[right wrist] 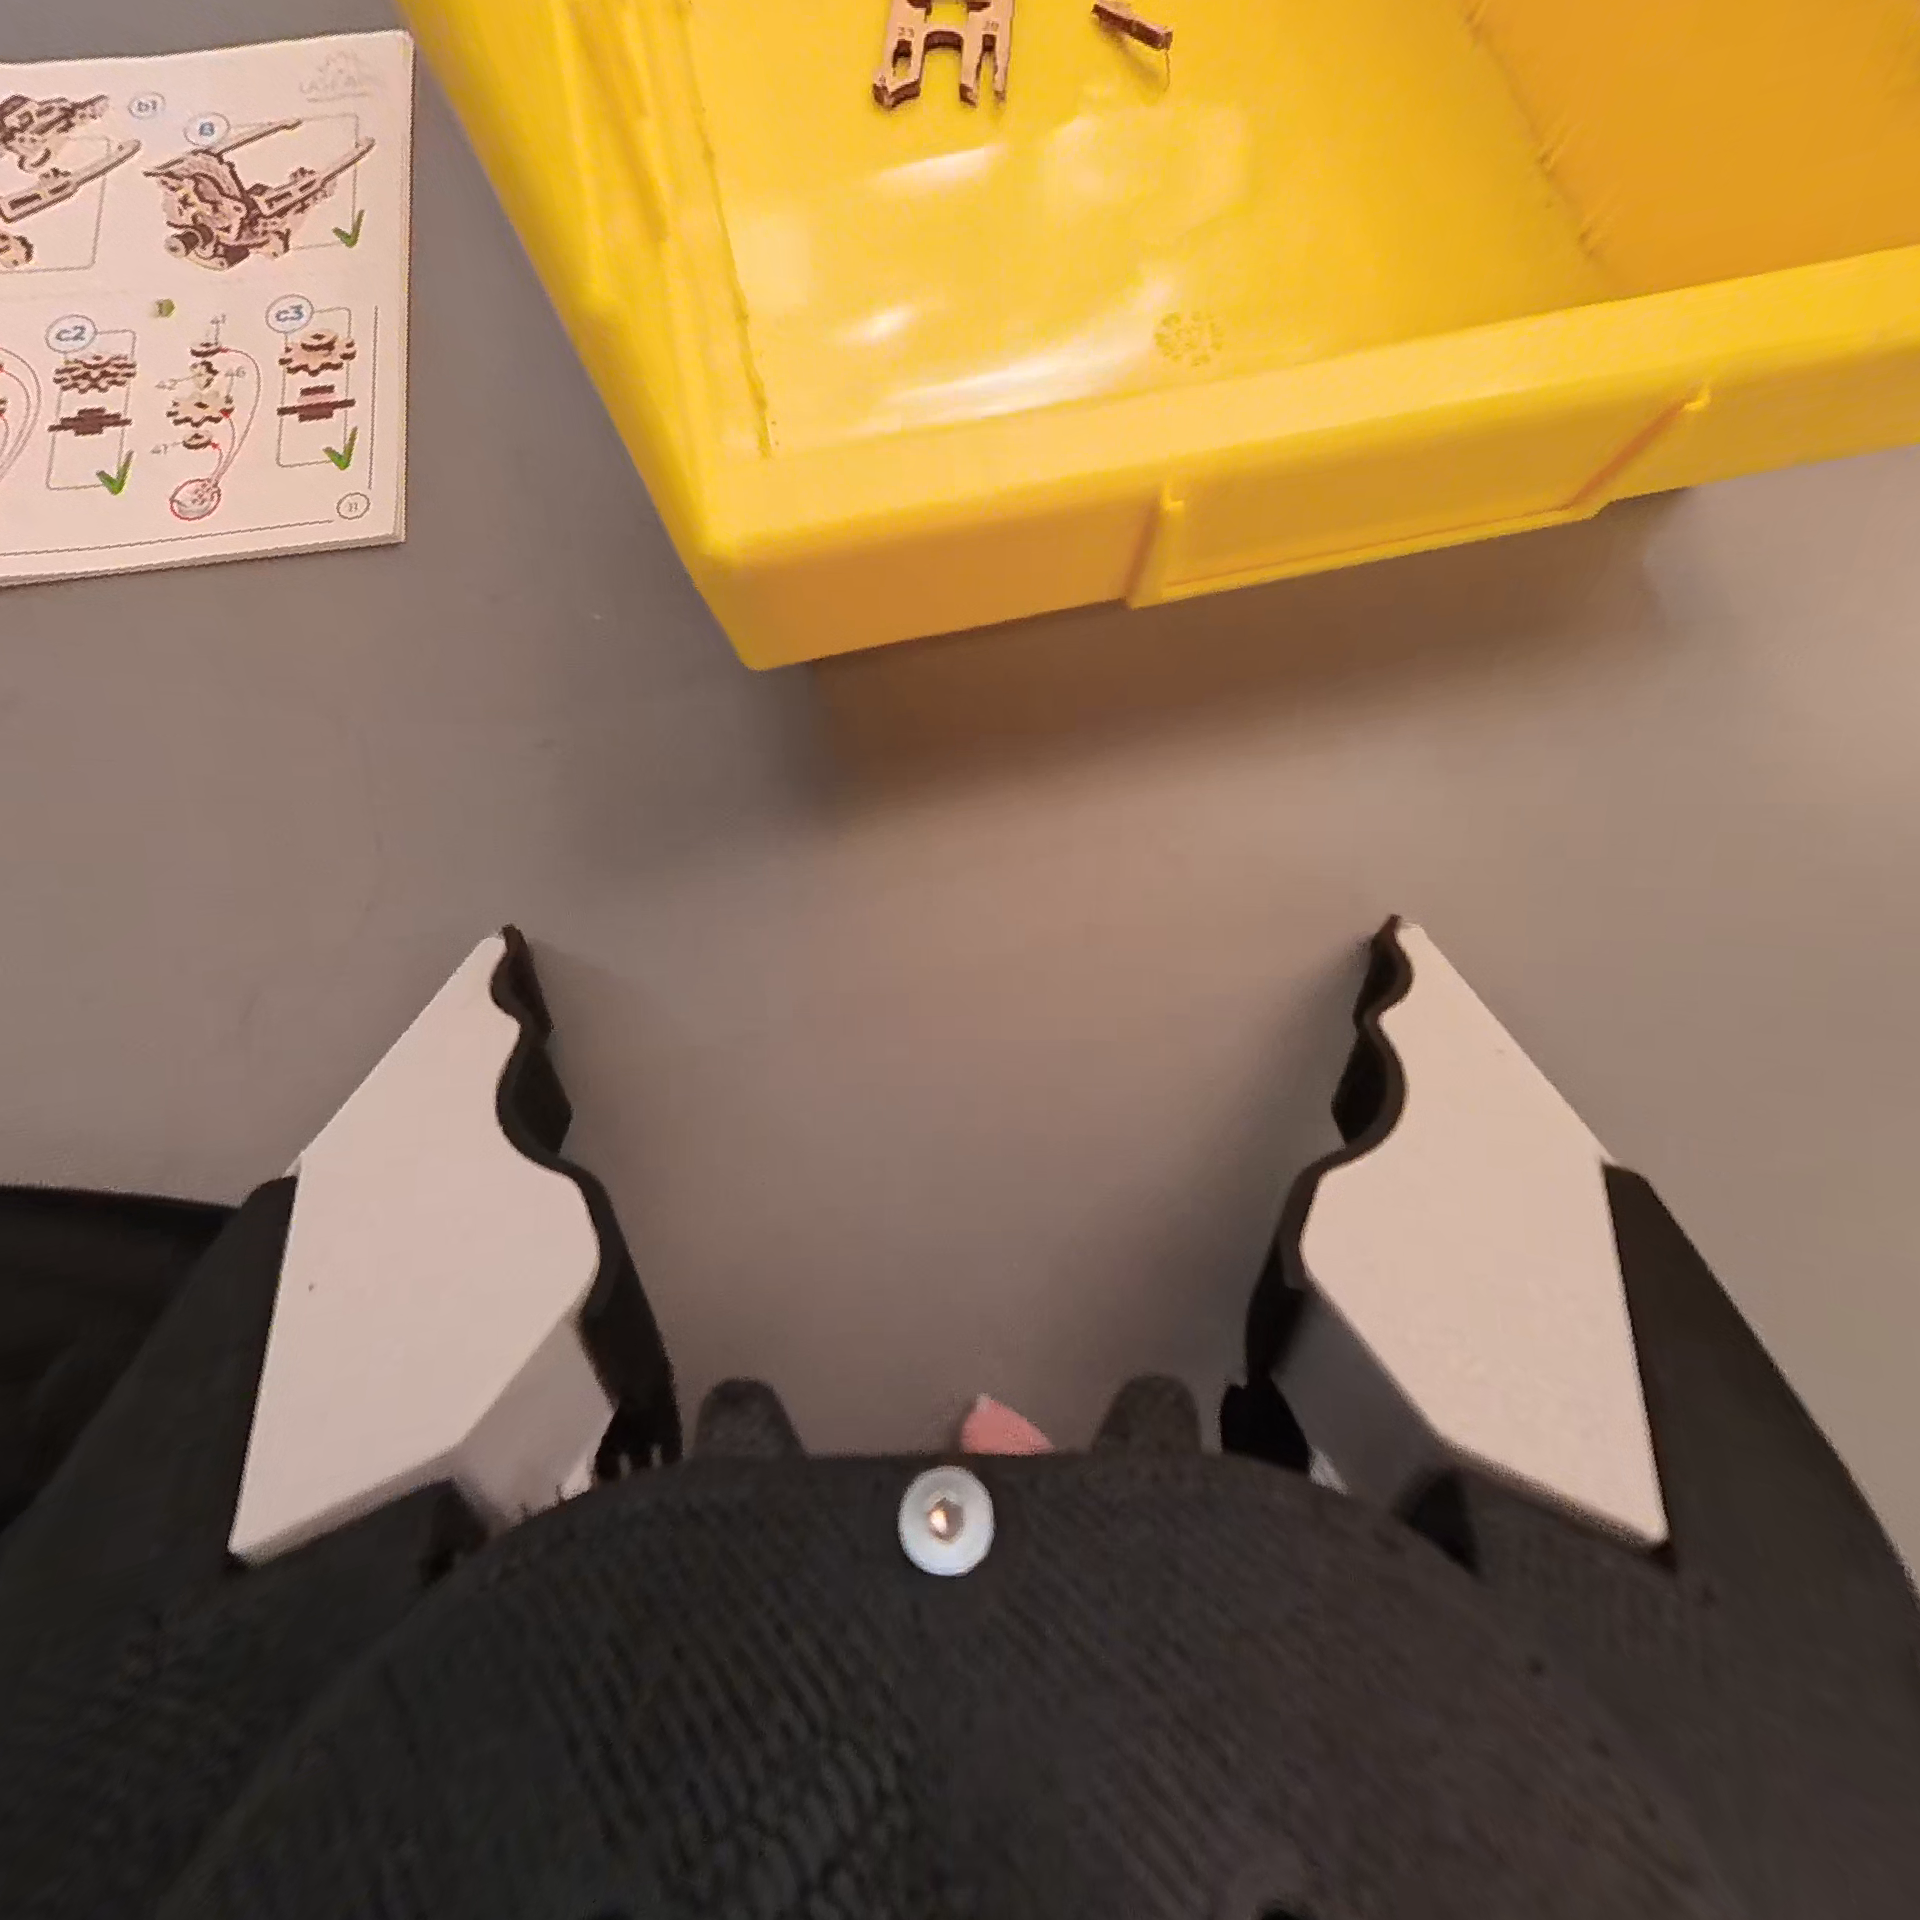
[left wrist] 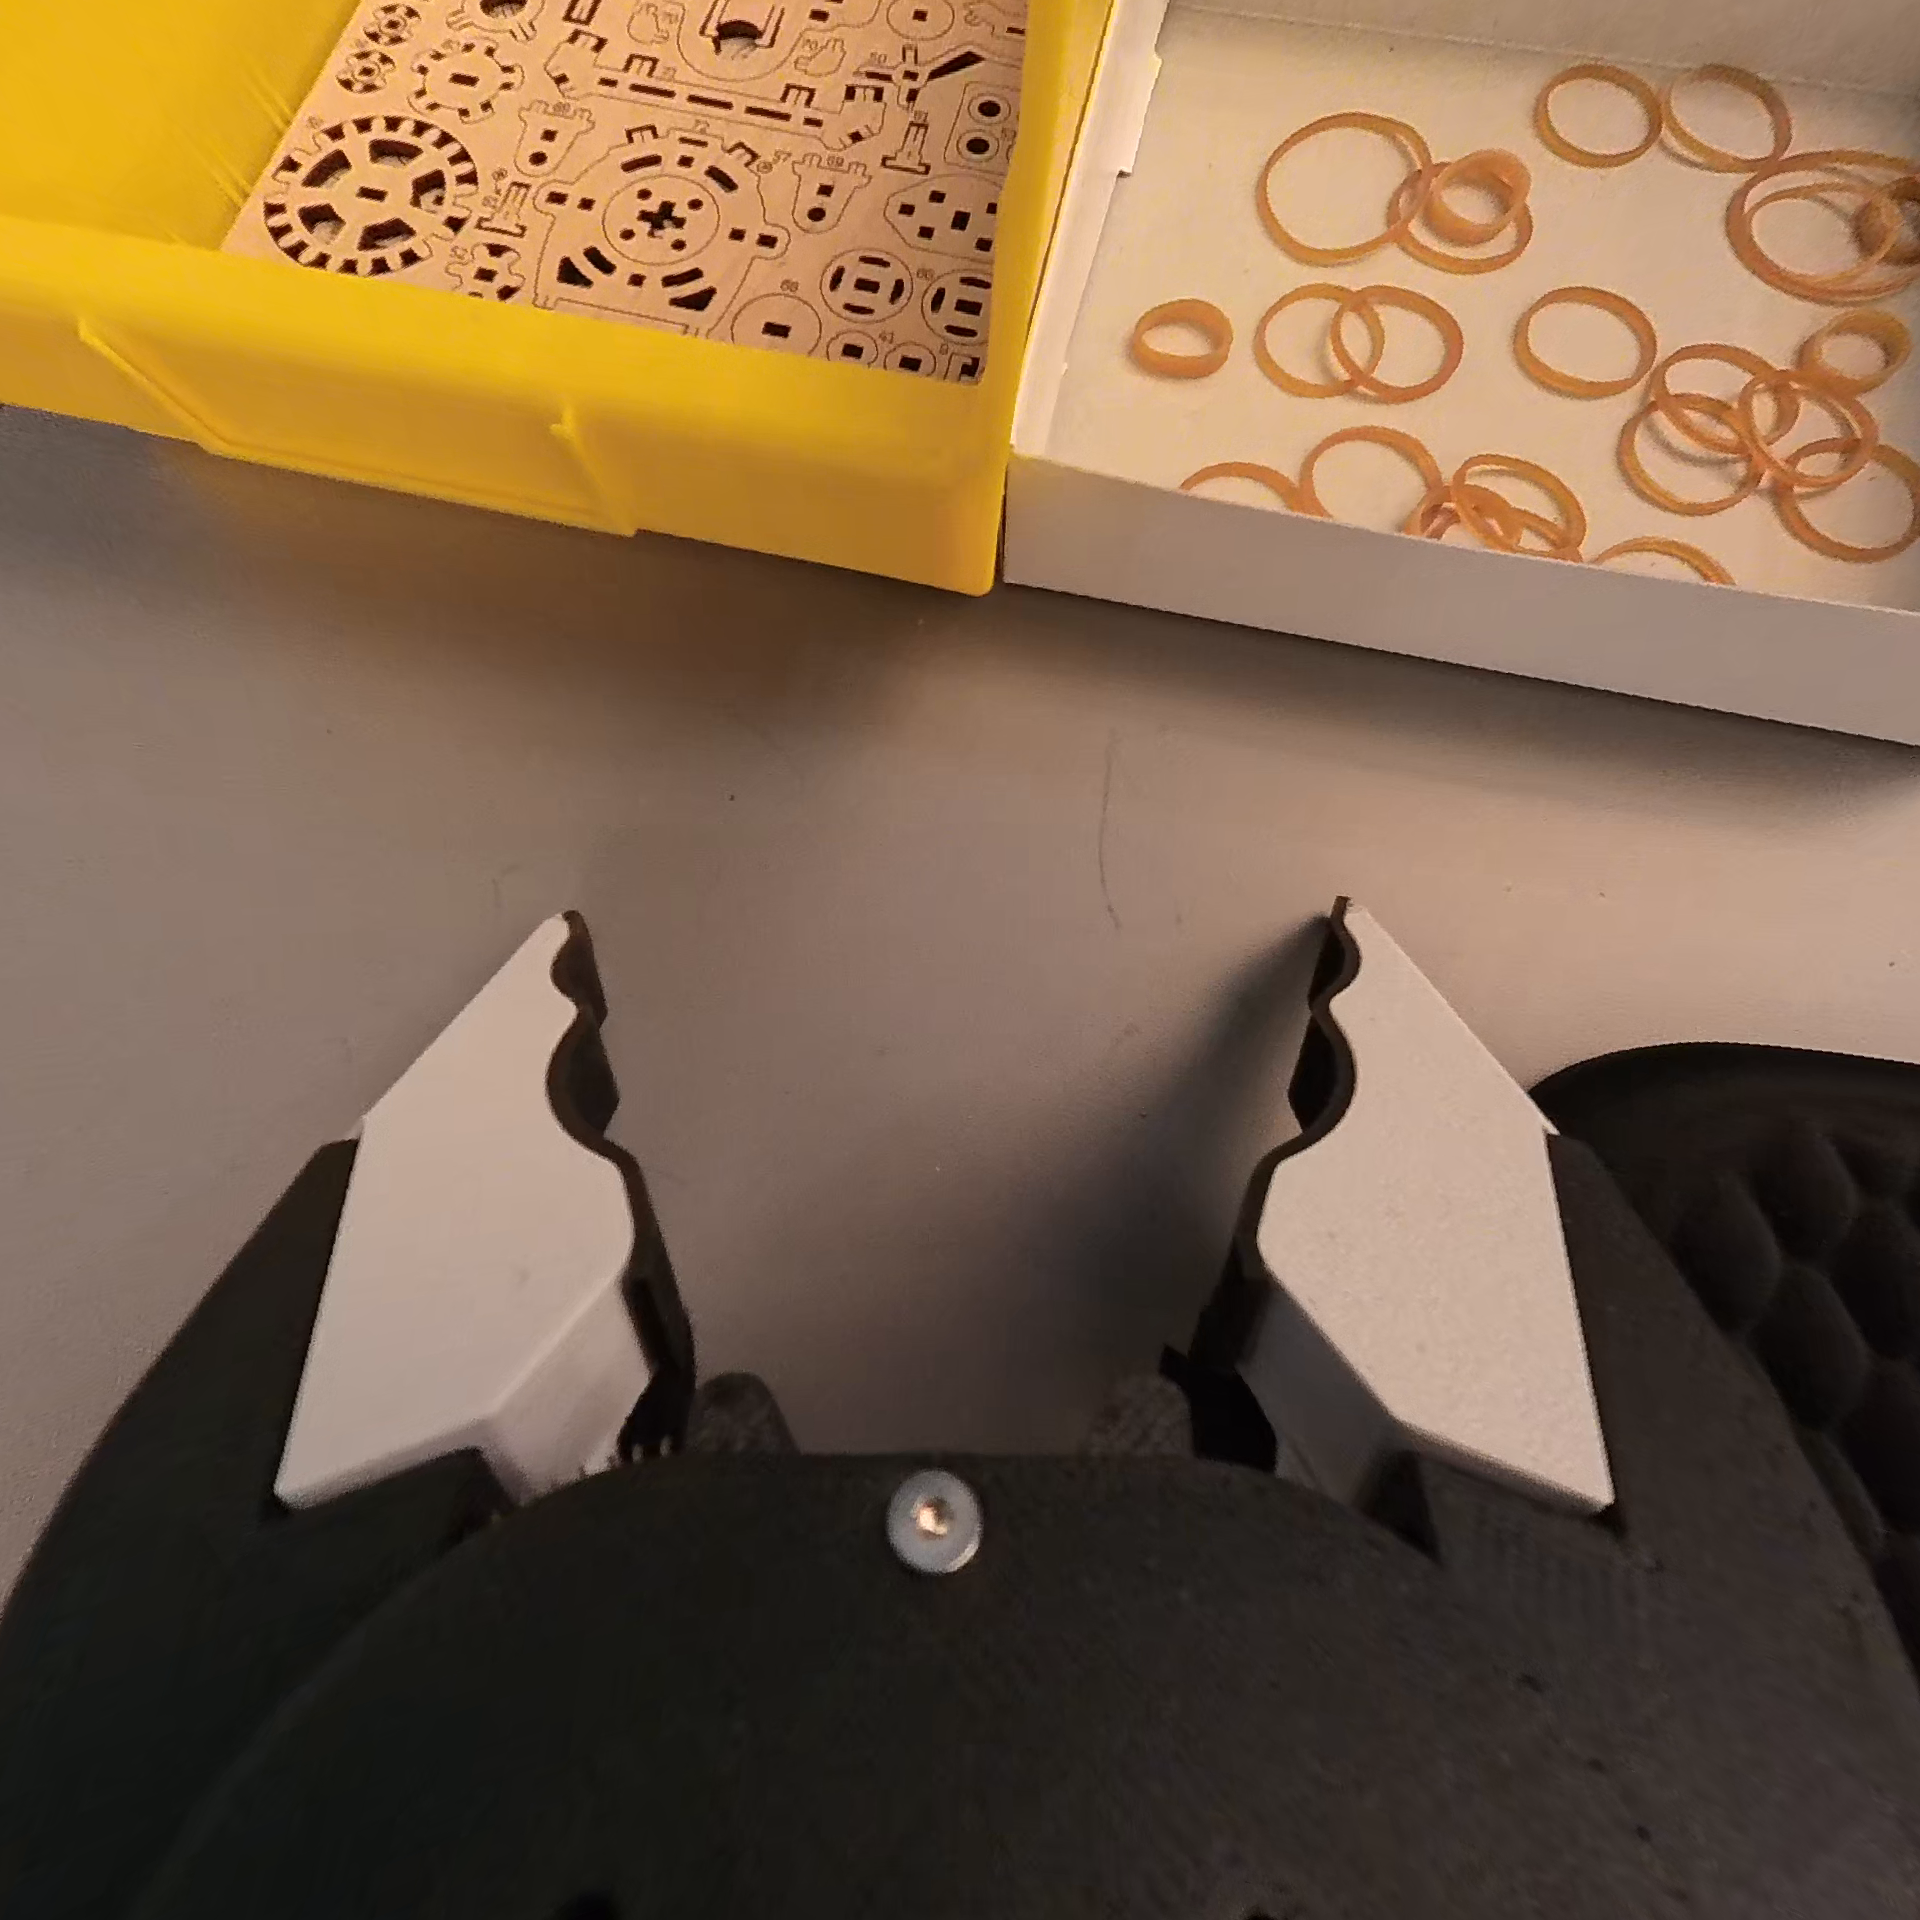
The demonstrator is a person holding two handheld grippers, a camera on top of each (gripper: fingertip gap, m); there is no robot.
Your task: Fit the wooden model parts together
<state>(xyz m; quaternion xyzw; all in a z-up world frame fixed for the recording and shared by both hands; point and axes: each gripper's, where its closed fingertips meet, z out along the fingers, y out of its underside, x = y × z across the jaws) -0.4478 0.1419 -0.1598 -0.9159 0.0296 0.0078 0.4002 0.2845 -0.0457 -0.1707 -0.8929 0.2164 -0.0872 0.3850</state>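
Looking down on a flat grey table [left wrist: 312,790], matte, with faint scuffs; no wall or floor of the room shows in either view.

Left gripper [left wrist: 956,914]: jaws spread wide, nothing between them, bare table underneath. Right gripper [right wrist: 951,925]: likewise spread and empty, over bare table.

Left wrist view only: a yellow bin [left wrist: 727,457] at the far left, holding a wood sheet [left wrist: 665,166] of laser-cut model parts, lying flat on its floor. Just beside the bin on its right, seemingly touching, a shallow white tray [left wrist: 1351,613] scattered with tan rubber bands [left wrist: 1340,187], many overlapping. A black textured shape at the right edge I take for the other gripper's body, though I cannot be sure.

Right wrist view only: a second yellow bin [right wrist: 987,551], set at an angle to me, nearly bare inside, with two loose parts [right wrist: 940,52] near its far end, the second one cut by the frame's top edge. Left of it, apart, an instruction leaflet [right wrist: 208,291] lies flat on the table, showing assembly diagrams.
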